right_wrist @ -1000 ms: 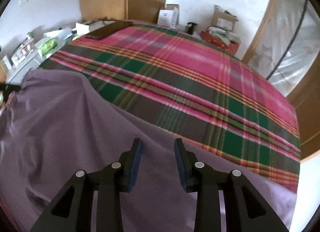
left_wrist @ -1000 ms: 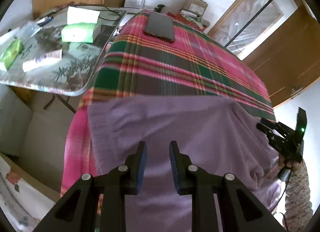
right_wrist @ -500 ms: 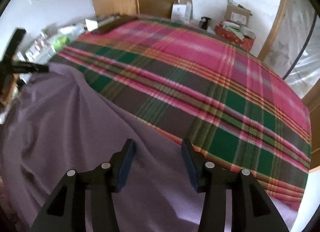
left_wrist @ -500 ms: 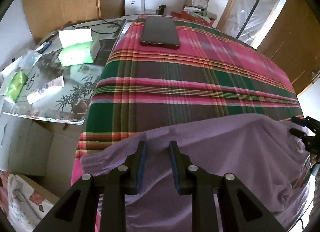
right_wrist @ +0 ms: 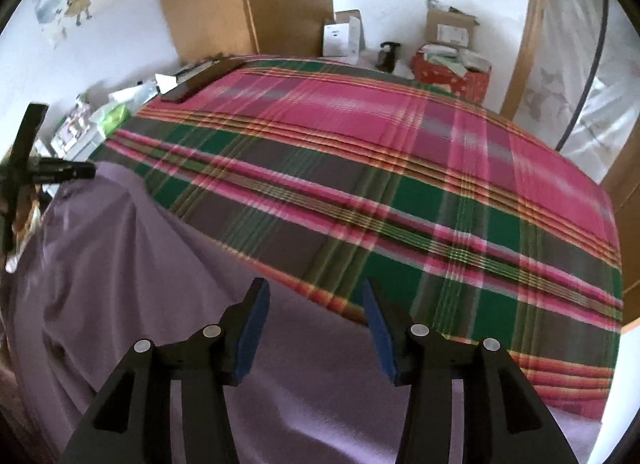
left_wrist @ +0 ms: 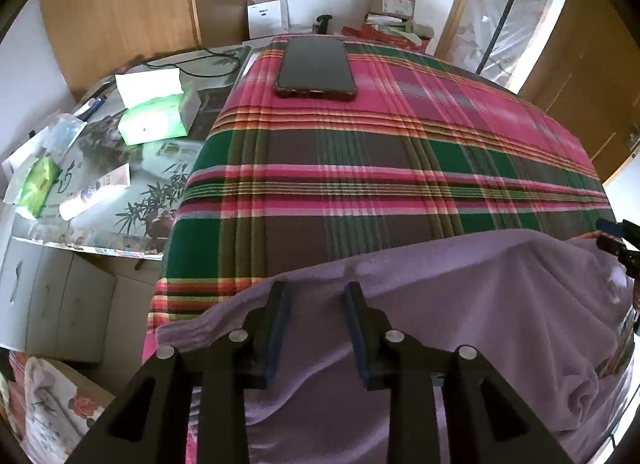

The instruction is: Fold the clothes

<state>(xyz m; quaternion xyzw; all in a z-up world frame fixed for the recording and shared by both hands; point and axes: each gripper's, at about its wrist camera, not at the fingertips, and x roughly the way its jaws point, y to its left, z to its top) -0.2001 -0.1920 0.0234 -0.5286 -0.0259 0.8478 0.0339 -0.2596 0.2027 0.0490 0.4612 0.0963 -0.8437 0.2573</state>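
A purple garment (left_wrist: 460,304) lies spread over the near edge of a bed covered in a pink and green plaid cloth (left_wrist: 360,168). My left gripper (left_wrist: 316,298) points down over the garment's far hem. Its jaws are opening; the fabric lies below the gap and the pads do not press on it. My right gripper (right_wrist: 315,296) stands open over the other end of the garment (right_wrist: 120,264), with nothing pinched between its pads. Each gripper shows at the edge of the other's view, the right one (left_wrist: 618,238) and the left one (right_wrist: 60,172).
A dark phone (left_wrist: 316,68) rests on the plaid cloth at the far end. A glass-topped side table (left_wrist: 100,200) to the left carries a green tissue box (left_wrist: 158,118) and small packets. Cardboard boxes (left_wrist: 390,4) stand by the far wall.
Both pairs of jaws have spread wider, the right first and the left in the last half second. The garment's far hem now sits lower in both views, with more plaid cloth showing.
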